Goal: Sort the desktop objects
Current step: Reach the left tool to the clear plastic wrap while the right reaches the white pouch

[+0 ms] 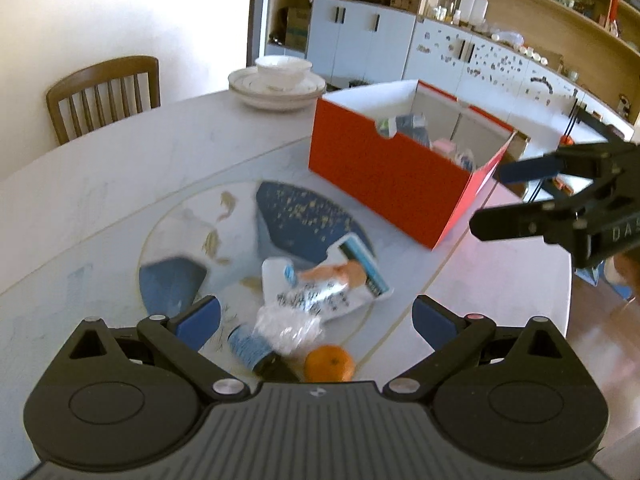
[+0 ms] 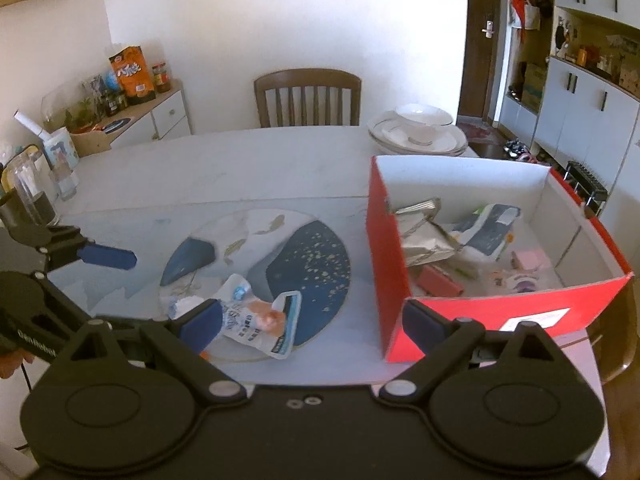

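Note:
My left gripper [image 1: 316, 320] hangs open over a small pile on the round mat. The pile holds a crumpled clear plastic wrap [image 1: 288, 324], a blue spool [image 1: 250, 346], a tangerine [image 1: 329, 364] and a white snack packet [image 1: 340, 280]; none is touched. The red box [image 1: 384, 176] stands behind, with several items inside. My right gripper [image 1: 486, 200] floats open at the box's near right corner. In the right wrist view the right gripper [image 2: 314, 326] is open and empty between the snack packet [image 2: 260, 316] and the red box [image 2: 500, 308].
Stacked white plates with a bowl [image 1: 276, 80] sit at the table's far side, in front of a wooden chair [image 2: 308, 96]. Glass jars and a cup [image 2: 28, 196] stand at the far left. The table's edge [image 1: 560, 280] drops off on the right.

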`<state>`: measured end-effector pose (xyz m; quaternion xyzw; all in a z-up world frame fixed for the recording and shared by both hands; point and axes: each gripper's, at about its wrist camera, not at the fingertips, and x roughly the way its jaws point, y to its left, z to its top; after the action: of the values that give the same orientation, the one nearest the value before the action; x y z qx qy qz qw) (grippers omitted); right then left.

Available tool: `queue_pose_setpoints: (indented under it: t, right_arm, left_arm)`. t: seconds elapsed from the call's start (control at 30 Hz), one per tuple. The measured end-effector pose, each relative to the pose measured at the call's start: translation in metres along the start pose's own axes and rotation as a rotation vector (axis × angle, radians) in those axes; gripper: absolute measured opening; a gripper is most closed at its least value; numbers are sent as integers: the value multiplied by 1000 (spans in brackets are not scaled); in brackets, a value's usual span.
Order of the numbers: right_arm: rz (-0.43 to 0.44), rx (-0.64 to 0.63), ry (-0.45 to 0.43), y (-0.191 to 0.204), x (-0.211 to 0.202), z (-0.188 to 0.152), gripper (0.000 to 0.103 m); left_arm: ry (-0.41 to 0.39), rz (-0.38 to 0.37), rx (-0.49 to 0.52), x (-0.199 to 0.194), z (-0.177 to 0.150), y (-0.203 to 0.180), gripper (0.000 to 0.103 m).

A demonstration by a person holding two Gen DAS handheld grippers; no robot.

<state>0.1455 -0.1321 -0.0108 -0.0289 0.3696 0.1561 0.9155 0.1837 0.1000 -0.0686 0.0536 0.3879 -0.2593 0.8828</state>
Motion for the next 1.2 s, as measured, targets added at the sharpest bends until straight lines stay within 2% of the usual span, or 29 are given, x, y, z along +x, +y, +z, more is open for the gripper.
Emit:
queue_pose_setpoints:
  t: [0.17,0.27,0.57,0.87,1.2]
  right_arm:
    - [5,0,23,10,19,0,97]
    - [0,-8,35,16,32,-1,97]
    - [-16,30,82,15,73,-6,95]
    - [8,53,139,16,107,-10,93]
    - [16,101,197,31,134,-6,93]
  left_arm:
    - [20,28,12,10,-7,10,102]
    - [27,26,3,16,-8,15,102]
    - [37,19,74,36,-12,15,102]
    - [47,12,66,51,-9,19,101]
    - [58,5,72,57,-9,19,88]
